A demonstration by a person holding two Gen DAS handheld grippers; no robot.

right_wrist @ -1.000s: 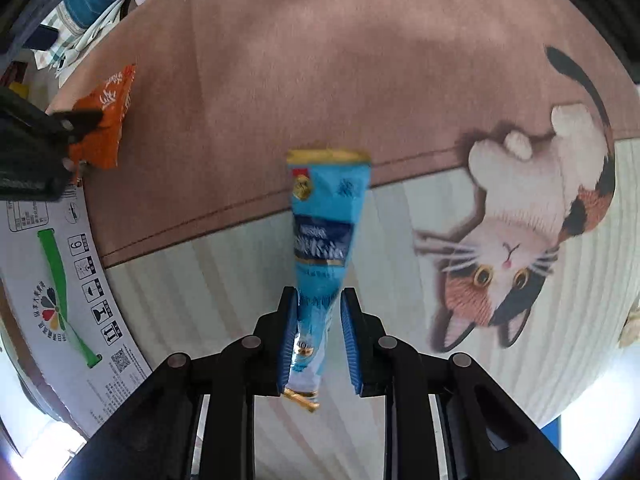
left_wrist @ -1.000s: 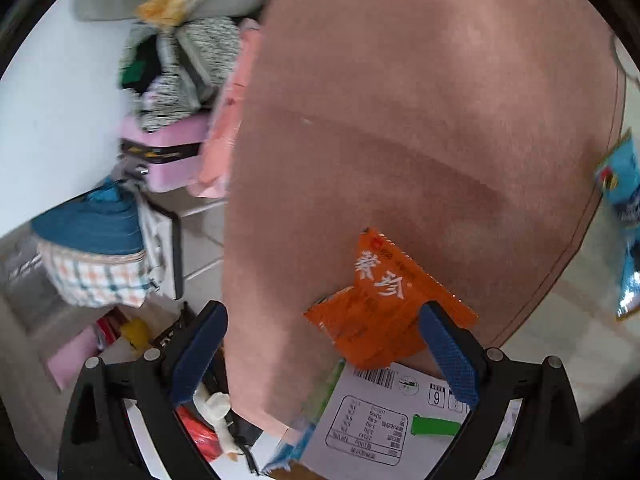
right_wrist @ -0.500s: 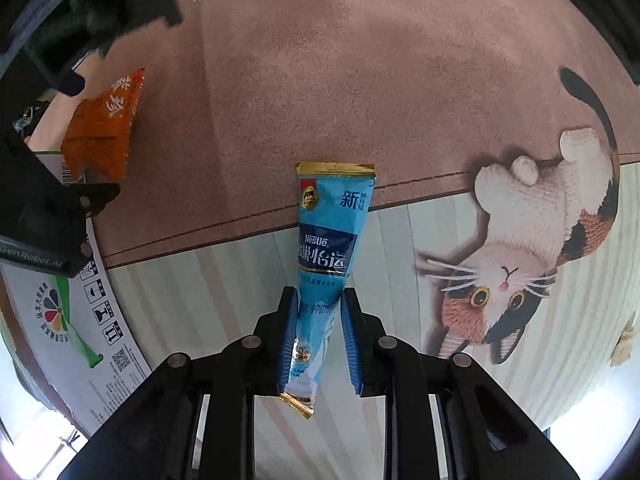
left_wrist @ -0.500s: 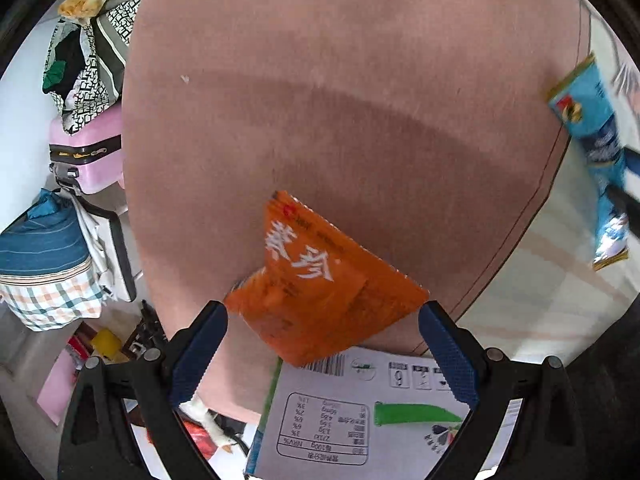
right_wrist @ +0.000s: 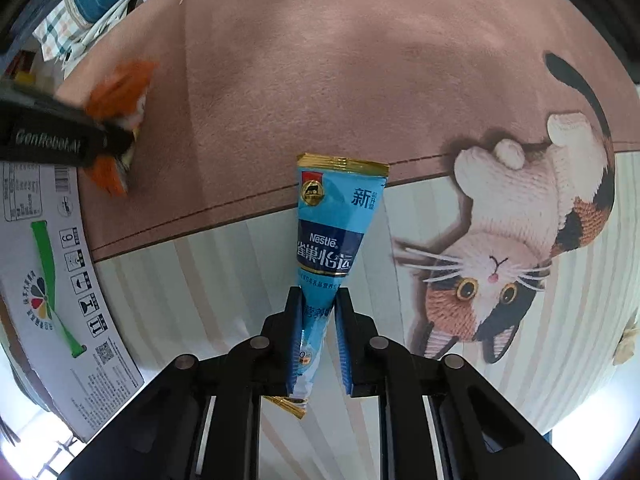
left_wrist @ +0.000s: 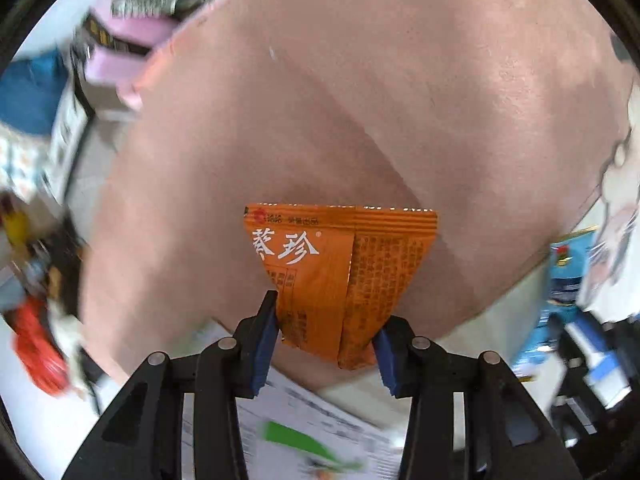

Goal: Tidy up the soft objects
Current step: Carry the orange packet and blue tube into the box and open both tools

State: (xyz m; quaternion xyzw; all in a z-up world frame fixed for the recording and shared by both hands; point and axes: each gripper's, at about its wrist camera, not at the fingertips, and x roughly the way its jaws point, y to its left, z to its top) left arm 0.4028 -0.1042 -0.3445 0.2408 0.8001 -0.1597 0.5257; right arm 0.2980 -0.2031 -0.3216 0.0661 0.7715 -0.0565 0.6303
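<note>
I find both packets picked up, neither yet put away. My left gripper (left_wrist: 326, 334) is closing on the orange packet (left_wrist: 340, 272); my right gripper (right_wrist: 318, 340) is clenched on the blue sachet (right_wrist: 332, 236), both above the rug (right_wrist: 360, 80). 2 placements remain.

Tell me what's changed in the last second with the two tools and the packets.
The left tool turned and its jaws, wide apart a second ago, are closing around the orange packet, which now sits squarely between the pads. The right tool stayed shut on the blue sachet, and the sachet hangs over the cat mat as before. The cardboard box has not moved.
</note>
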